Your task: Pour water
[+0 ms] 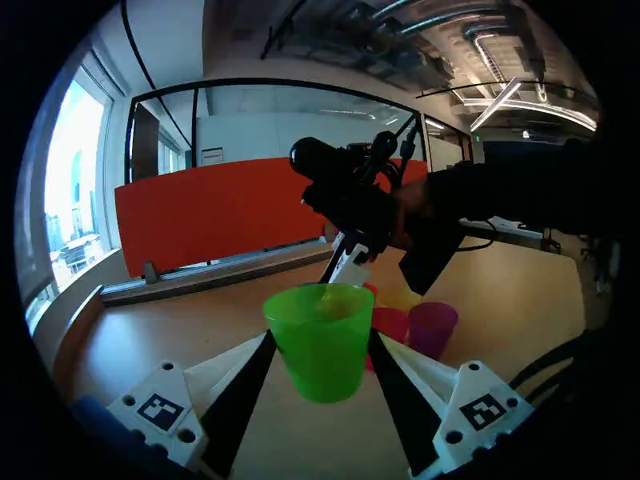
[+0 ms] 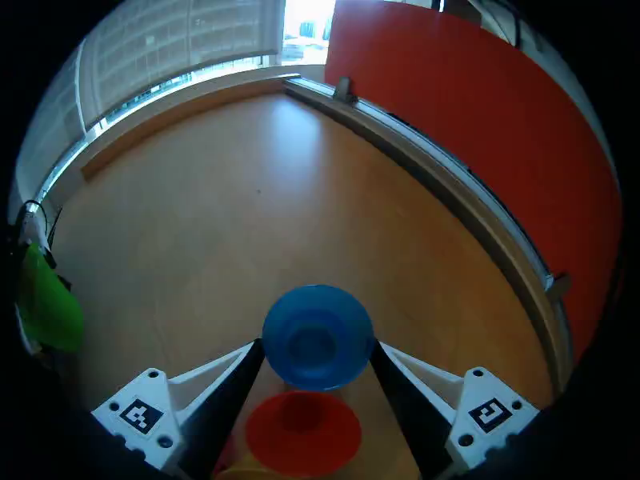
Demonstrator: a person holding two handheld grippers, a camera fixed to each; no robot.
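Left gripper (image 1: 322, 340) clamped an upright green cup (image 1: 320, 360); right gripper (image 2: 317, 347), angled down over the table (image 2: 240, 200), pinched a blue cup (image 2: 317, 334) end-on above a red cup (image 2: 302, 432).

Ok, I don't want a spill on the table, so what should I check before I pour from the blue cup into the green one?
1. Hold of left gripper on green cup, cup upright: ok.
2. Hold of right gripper on blue cup: ok.
3. Blue cup lined up over green cup: not ok; in the right gripper view the green cup sits far off at the left edge, with the red cup below.
4. Water in blue cup: cannot tell.
5. Room around green cup: not ok; red cup, yellow cup and purple cup stand close behind.
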